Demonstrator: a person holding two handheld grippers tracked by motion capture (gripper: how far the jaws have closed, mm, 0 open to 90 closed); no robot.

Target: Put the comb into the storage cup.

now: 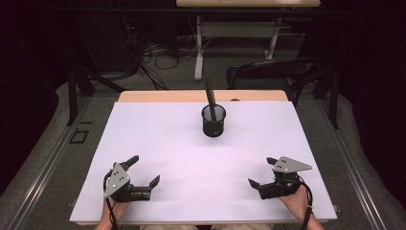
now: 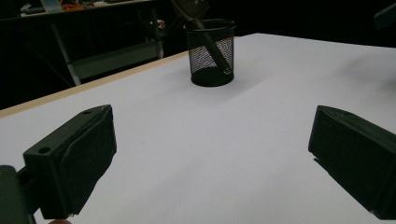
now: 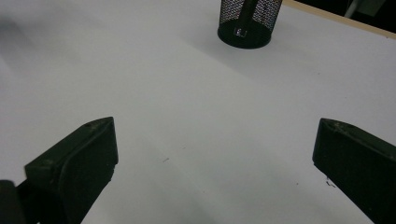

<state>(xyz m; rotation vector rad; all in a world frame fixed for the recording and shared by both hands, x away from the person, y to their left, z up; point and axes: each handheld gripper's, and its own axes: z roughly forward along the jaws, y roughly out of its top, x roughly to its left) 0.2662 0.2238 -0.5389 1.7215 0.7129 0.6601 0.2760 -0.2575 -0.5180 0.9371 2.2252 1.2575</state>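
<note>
From the high view, a black mesh cup [image 1: 213, 121] stands upright on the white desk [image 1: 158, 143], toward its far edge and about midway across. A dark long-handled brush [image 1: 210, 98] leans inside it, handle end down and its top poking out past the rim toward the far side; the cup's wall is what keeps it propped at that slant. The left tool [image 1: 141, 171] and the right tool [image 1: 264, 171] both rest low at the near edge, each held in a hand, well apart from the cup and from each other. They look parked at a ready position, angled inward toward the middle of the desk, which suits a reach forward for the cup or brush.

In the left gripper view, the left tool [image 2: 208, 154] has its jaws spread wide, with bare white surface between them and nothing gripped or touched by the pads. The cup [image 2: 210, 52] sits ahead and slightly left of centre, and the brush [image 2: 205, 29] crosses it diagonally, its bristled head above the rim.

In the right gripper view, the right tool [image 3: 215, 158] is likewise wide open and empty, jaws hanging just above the desk. The cup [image 3: 249, 21] is at the top edge, well ahead, with the lower part of the brush [image 3: 246, 14] visible through the mesh.
</note>
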